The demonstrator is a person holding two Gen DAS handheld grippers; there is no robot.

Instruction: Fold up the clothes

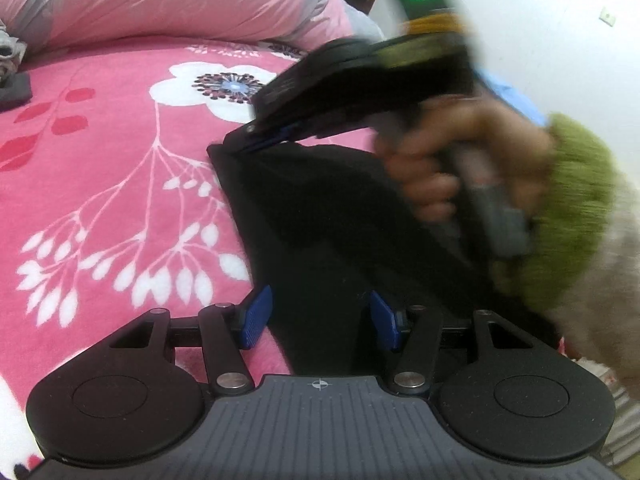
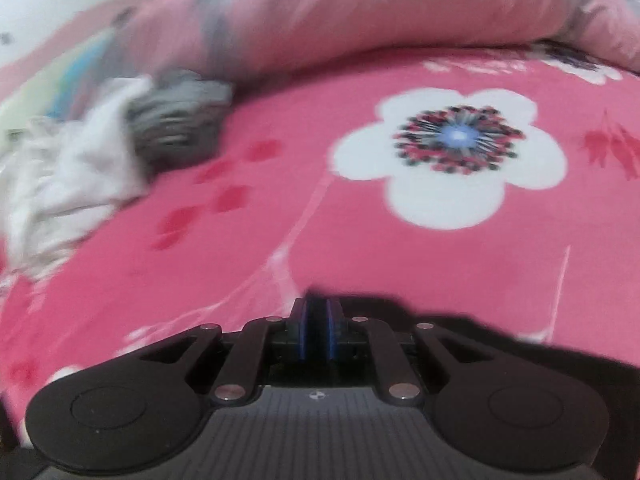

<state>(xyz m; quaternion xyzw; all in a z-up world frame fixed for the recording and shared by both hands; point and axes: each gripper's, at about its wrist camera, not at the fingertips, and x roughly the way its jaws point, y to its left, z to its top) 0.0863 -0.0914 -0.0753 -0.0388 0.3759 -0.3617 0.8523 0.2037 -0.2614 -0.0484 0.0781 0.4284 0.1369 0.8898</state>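
Left gripper [image 1: 320, 322] spread apart over black garment [image 1: 320, 216]. Right gripper [image 1: 256, 138] clamped on garment corner; hand [image 1: 460, 160] blurred. Pink bedspread [image 1: 100, 160] beneath.

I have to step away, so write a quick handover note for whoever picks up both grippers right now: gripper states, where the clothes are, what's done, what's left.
Left gripper: open, fingers either side of the black garment's near edge, not clamped.
Right gripper: shut on the black garment's far corner, holding it just above the pink floral bedspread.
Clothes: the black garment is spread on the bed, partly lifted by the right. A white garment and a grey one lie crumpled near the pink duvet.
Done: no finished fold visible; a small dark item lies far left, unclear.
Left: finish the black fold, then white and grey.
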